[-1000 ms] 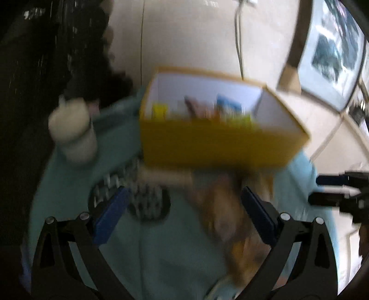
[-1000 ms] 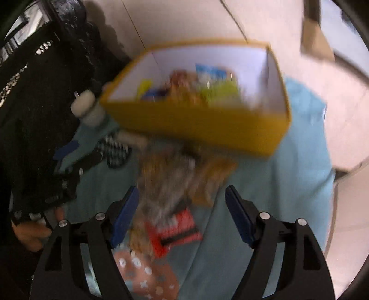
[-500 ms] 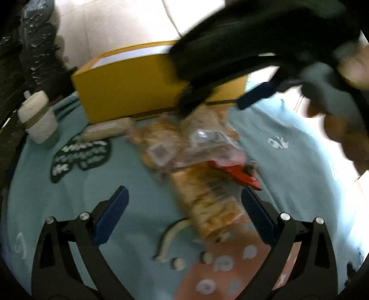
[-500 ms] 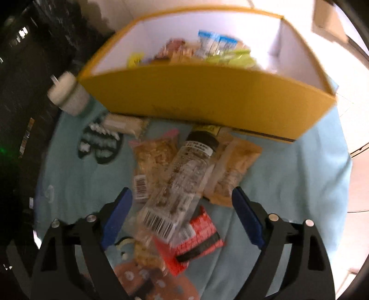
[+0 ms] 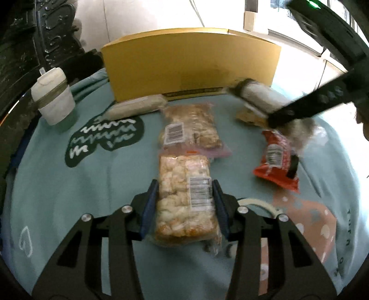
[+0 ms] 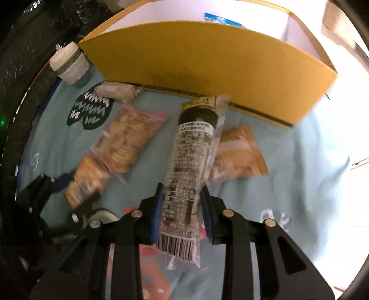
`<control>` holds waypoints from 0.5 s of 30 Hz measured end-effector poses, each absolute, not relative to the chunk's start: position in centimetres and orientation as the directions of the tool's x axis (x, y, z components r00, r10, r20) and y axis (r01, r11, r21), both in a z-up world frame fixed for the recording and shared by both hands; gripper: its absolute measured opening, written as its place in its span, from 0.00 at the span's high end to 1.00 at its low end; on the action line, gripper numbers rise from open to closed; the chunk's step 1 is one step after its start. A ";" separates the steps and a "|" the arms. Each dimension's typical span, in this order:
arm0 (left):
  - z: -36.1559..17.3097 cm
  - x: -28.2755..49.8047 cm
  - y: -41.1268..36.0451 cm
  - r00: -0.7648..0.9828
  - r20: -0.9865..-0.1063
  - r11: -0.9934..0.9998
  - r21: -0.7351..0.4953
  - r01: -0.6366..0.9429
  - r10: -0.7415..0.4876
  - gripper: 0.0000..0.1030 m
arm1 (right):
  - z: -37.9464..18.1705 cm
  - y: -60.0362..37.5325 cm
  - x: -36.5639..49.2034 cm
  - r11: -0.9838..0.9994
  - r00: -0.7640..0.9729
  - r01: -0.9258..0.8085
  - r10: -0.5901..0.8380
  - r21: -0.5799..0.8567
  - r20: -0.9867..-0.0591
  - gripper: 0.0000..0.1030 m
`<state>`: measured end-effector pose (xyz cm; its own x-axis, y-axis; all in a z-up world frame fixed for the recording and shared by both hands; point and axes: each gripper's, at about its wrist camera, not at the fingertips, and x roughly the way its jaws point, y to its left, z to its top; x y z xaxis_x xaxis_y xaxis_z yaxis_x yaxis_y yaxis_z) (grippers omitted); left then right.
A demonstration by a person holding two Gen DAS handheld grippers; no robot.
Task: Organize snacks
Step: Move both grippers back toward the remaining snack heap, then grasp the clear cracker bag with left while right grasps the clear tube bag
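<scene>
Now both clamped (earlier open): left hand-held gripper (image 5: 184, 203) on rice-cracker pack (image 5: 184, 196), right hand-held gripper (image 6: 182, 214) on tube pack (image 6: 186, 175).

Looks like a room in a home. Soft blue cloth (image 5: 96, 175) with doodles and small hearts spread over the table, filling the lower half of the frame. Lidded drinking cup (image 5: 54, 99) at the left edge. Pale floor tiles (image 5: 147, 16) along the top, a white cord (image 5: 196, 11) running across them. Dark carved furniture (image 5: 34, 34) in the upper left. Snack packs scattered before a yellow box (image 5: 191, 62) in the middle.
</scene>
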<state>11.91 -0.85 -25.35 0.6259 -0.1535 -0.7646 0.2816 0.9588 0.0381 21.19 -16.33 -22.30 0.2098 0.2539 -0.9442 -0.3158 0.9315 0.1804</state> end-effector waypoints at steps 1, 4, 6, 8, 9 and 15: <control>-25.2 11.9 -0.9 0.626 -0.764 0.956 0.040 0.290 -0.158 0.56 | -22.3 -17.0 20.9 0.933 0.210 -0.302 0.267 0.197 -0.940 0.71; -24.3 11.1 -1.3 0.637 -0.749 0.952 0.031 0.306 -0.180 0.56 | -22.1 -18.3 20.0 0.927 0.213 -0.264 0.327 0.268 -0.921 0.71; -23.0 10.5 -1.3 0.656 -0.725 0.950 0.007 0.312 -0.210 0.55 | -21.7 -18.7 19.5 0.923 0.222 -0.242 0.352 0.298 -0.909 0.71; -22.0 10.3 -1.3 0.667 -0.709 0.949 -0.010 0.315 -0.229 0.56 | -20.9 -19.2 18.8 0.913 0.236 -0.228 0.388 0.337 -0.891 0.71; -21.6 10.1 -1.4 0.672 -0.703 0.949 -0.015 0.314 -0.233 0.56 | -20.4 -19.4 18.5 0.910 0.245 -0.226 0.400 0.349 -0.883 0.71; -18.2 9.6 -0.8 0.722 -0.647 0.953 -0.023 0.303 -0.245 0.56 | -17.3 -20.3 17.3 0.898 0.309 -0.222 0.434 0.380 -0.846 0.71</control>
<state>9.62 -0.82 -18.23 0.7219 -0.2448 -0.6473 0.3027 0.9528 -0.0228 17.25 -20.26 -17.30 0.3092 0.4342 -0.8461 -0.2217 0.8981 0.3798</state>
